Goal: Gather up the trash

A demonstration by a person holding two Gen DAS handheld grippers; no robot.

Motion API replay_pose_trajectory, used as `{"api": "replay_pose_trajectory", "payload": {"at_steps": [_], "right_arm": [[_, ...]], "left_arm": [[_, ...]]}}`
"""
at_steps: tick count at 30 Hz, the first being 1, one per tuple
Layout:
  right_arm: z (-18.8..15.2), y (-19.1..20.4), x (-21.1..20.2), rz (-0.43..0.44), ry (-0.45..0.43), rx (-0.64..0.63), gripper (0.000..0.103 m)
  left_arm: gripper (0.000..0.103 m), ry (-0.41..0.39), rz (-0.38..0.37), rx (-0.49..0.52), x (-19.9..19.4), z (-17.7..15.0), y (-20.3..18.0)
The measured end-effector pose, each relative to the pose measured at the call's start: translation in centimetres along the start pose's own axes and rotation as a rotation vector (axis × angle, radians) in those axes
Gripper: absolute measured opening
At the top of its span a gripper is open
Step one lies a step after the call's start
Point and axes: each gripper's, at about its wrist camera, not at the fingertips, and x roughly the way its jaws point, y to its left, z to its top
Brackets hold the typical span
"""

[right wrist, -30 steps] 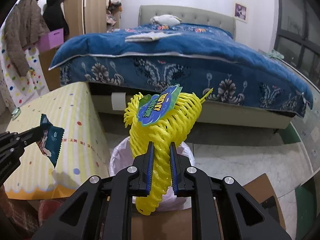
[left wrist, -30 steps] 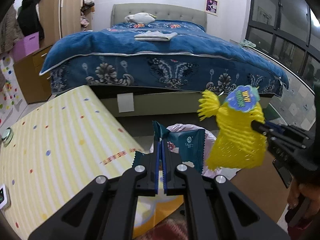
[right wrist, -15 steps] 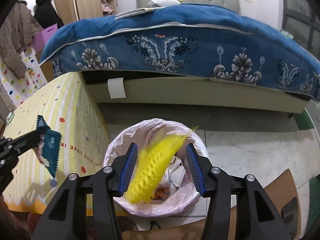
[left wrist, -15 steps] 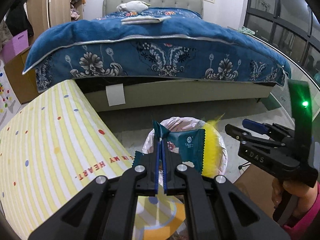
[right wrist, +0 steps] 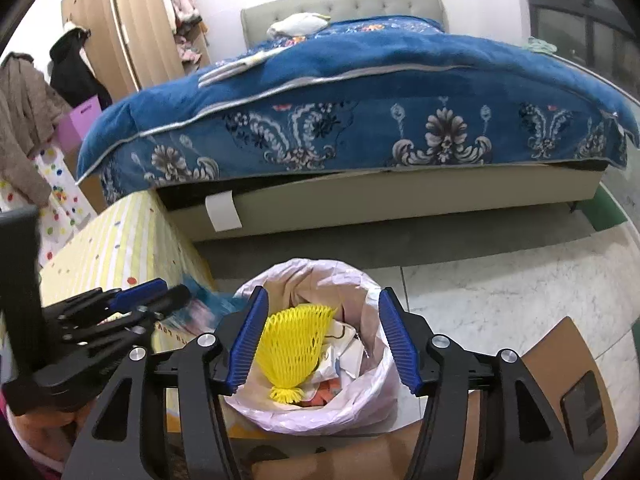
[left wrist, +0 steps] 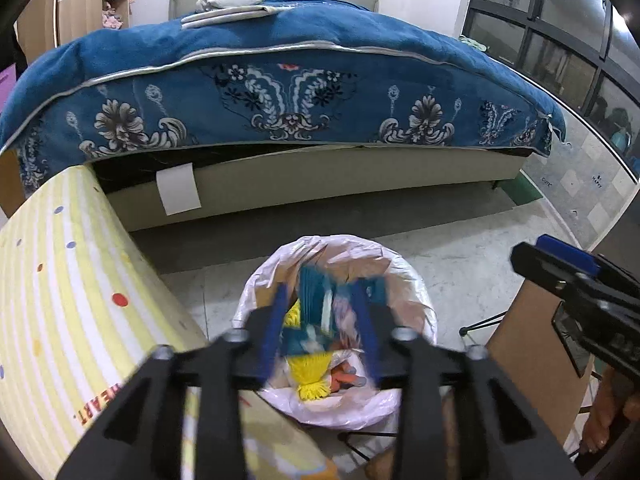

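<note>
Left wrist view: I am holding my left claw [left wrist: 322,324] over the bin [left wrist: 416,394], its blue pads spreading apart and blurred. Between them, a teal wrapper [left wrist: 316,304] is showing as a smear above the bin's mouth, and I cannot tell whether either pad is touching it. My right claw [left wrist: 560,264] is reaching in from the right edge, clear of the bin.

Right wrist view: my right claw [right wrist: 322,338] is gaping, its pads widening with nothing between them. Framed in the gap, the yellow net [right wrist: 292,348] is lying inside the bin [right wrist: 360,404] on top of crumpled paper, its fringed end pointing toward the camera. My left claw [right wrist: 160,294] is coming in from the left, the blurred wrapper [right wrist: 208,304] at its tip, by the bin's left rim.

Lined with a pale pink bag, the bin is standing on the floor [right wrist: 500,292] between a striped yellow cloth [left wrist: 60,300] and a brown board [right wrist: 560,344]. Behind it, the bed [left wrist: 280,92] is filling the background under a blue blanket.
</note>
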Motion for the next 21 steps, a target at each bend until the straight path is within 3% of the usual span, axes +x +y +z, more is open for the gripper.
{"api": "replay_pose_trajectory", "payload": {"at_steps": [2, 4, 7, 10, 15, 18, 21], "right_arm": [[0.1, 0.0, -0.4, 0.002, -0.006, 0.004, 0.059], [0.1, 0.0, -0.8, 0.006, -0.008, 0.008, 0.059], [-0.1, 0.4, -1.5, 0.015, -0.009, 0.011, 0.060], [-0.4, 1.1, -2.5, 0.034, -0.004, 0.000, 0.067], [-0.7, 3.0, -4.7, 0.048, -0.015, -0.033, 0.087], [-0.6, 4.0, -6.4, 0.047, -0.037, -0.035, 0.090], [-0.4, 5.0, -8.4, 0.072, -0.054, -0.028, 0.091]], "left_arm": [[0.040, -0.006, -0.003, -0.002, -0.1, 0.0, 0.0], [0.052, -0.014, -0.001, -0.008, -0.6, 0.0, 0.2], [0.061, -0.027, 0.021, -0.012, -2.1, -0.4, 0.7], [0.070, -0.050, 0.061, -0.027, -4.6, -1.2, 1.7], [0.081, -0.035, 0.129, -0.106, -8.7, -2.8, 4.0], [0.095, -0.045, 0.170, -0.144, -11.9, -3.6, 5.2], [0.096, -0.052, 0.241, -0.164, -15.0, -4.6, 6.3]]}}
